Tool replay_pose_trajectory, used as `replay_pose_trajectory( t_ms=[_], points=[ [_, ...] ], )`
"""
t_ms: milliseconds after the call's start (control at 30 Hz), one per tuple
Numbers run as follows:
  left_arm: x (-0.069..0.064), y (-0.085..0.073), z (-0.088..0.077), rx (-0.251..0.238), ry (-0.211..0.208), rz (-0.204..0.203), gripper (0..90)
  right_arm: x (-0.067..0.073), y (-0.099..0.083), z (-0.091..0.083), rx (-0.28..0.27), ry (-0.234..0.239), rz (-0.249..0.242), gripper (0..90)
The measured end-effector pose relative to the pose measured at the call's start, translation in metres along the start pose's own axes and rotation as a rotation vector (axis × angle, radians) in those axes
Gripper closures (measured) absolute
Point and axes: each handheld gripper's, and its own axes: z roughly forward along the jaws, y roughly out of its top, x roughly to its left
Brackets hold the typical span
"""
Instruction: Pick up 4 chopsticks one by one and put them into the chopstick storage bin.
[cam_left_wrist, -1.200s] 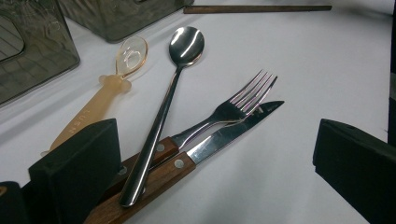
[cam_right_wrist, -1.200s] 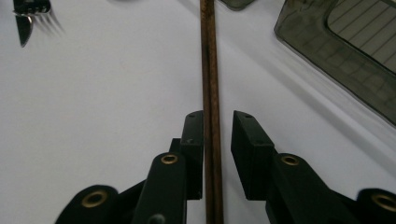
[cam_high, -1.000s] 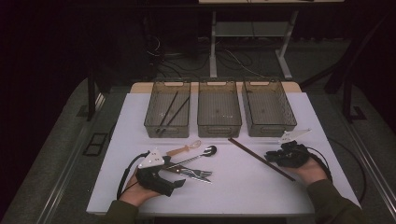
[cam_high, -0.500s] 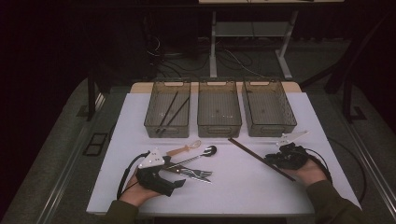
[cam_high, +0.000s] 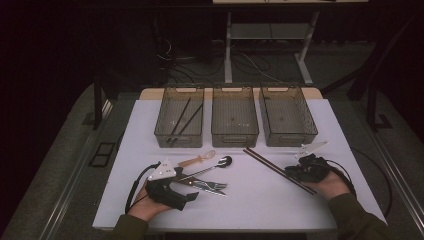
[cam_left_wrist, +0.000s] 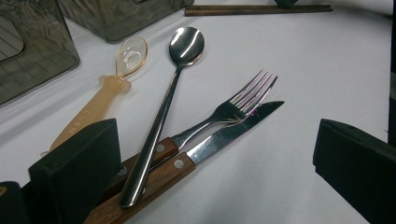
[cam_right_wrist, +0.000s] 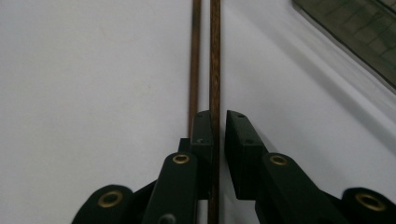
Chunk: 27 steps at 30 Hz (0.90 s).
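The right tool (cam_right_wrist: 218, 135), low in the right gripper view, has its jaws nearly closed on 1 brown chopstick (cam_right_wrist: 215, 70), which runs straight up the frame from between the pads. A second chopstick (cam_right_wrist: 195, 60) lies just left of it, outside the left jaw, parallel and close. In the high view this right tool (cam_high: 300, 170) sits at the lower right of the white surface (cam_high: 260, 210), at the lower end of the chopstick pair (cam_high: 270, 162), which slants up toward the frame's middle.

The left tool (cam_high: 192, 192) lies at the lower left of the high view with its jaws wide apart and nothing between the pads. In the left gripper view a metal spoon (cam_left_wrist: 161, 116) lies across a wooden-handled fork (cam_left_wrist: 224, 112) and knife (cam_left_wrist: 219, 140) near the left jaw, with a clear plastic spoon (cam_left_wrist: 112, 84) farther left.

3 grey bins stand in a row across the middle of the high view: the left bin (cam_high: 162, 127) holds dark chopsticks, the middle bin (cam_high: 235, 135) and right bin (cam_high: 310, 127) stand beside it.
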Motion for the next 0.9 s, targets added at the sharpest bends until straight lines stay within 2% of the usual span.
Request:
replay_pose_trajectory(
  t_ms=[167, 500, 900],
  points=[
    [0.0, 0.0, 0.0, 0.0, 0.0, 0.0, 0.0, -0.0003, -0.0016, 0.0005, -0.003, 0.002, 0.007, 80.9],
    [-0.0003, 0.0, 0.0004, 0.003, 0.001, 0.002, 0.0, 0.0021, -0.0032, 0.0011, -0.011, -0.017, -0.015, 82.0],
    [-0.0004, 0.0002, 0.0005, 0.004, -0.001, 0.007, 0.0, 0.0024, -0.0092, 0.0011, -0.056, -0.023, -0.005, 84.7]
  ],
)
